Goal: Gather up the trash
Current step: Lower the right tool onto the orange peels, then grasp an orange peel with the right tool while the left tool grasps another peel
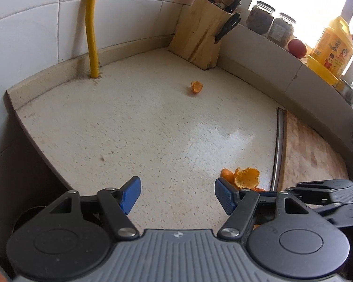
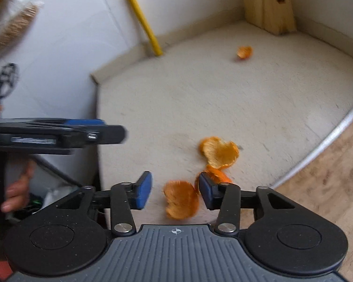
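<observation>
two hand-held grippers agape, right hand-held gripper (image 2: pixel 175 191) straddling orange peel (image 2: pixel 181 199), left hand-held gripper (image 1: pixel 177 195) beside

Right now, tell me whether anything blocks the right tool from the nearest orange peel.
Nothing visible does. The right tool is open, and the nearest curled orange peel lies on the speckled cream countertop between its blue pads.

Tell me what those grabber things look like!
Both the left gripper and the right gripper have black jointed metal arms with silver rivets, ridged blue finger pads, two round black discs, and a ribbed grey body with a little crosshair mark.
</observation>
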`<state>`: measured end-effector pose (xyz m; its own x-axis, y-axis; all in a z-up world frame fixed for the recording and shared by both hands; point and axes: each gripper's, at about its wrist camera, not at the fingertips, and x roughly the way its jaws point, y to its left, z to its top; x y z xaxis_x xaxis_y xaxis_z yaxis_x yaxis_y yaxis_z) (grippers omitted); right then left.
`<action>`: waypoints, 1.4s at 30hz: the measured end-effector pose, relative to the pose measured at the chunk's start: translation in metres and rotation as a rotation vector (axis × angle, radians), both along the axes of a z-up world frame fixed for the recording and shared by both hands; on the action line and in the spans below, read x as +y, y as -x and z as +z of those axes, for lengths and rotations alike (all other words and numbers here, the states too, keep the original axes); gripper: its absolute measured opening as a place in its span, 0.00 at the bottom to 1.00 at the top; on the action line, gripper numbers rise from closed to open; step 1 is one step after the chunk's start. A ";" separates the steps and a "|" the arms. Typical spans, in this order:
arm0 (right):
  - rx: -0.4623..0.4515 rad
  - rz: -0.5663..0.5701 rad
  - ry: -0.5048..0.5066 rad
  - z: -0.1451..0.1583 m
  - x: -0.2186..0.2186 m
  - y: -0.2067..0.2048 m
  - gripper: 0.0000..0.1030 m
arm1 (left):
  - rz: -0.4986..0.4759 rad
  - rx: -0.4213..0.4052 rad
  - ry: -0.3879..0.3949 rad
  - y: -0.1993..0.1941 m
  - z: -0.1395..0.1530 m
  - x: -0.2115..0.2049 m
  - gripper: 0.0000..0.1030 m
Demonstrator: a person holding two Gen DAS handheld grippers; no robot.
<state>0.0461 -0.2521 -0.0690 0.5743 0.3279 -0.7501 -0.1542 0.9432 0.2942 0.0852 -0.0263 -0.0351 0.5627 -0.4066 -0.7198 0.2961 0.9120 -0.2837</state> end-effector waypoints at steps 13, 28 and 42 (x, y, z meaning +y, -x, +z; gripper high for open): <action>-0.032 -0.015 0.159 -0.004 0.013 0.005 0.68 | -0.098 0.011 0.011 -0.023 -0.006 -0.008 0.69; 0.076 -0.076 0.171 -0.015 0.035 0.005 0.28 | -0.206 0.039 0.056 -0.049 -0.015 -0.007 0.70; 0.039 -0.375 -0.098 0.023 -0.031 0.047 0.20 | -0.544 0.110 0.112 -0.039 -0.025 -0.053 0.69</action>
<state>-0.0005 -0.2831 -0.0459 0.6399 0.1719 -0.7490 0.2092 0.8989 0.3850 0.1239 -0.0793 -0.0603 0.1753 -0.6944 -0.6980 0.6782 0.5991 -0.4257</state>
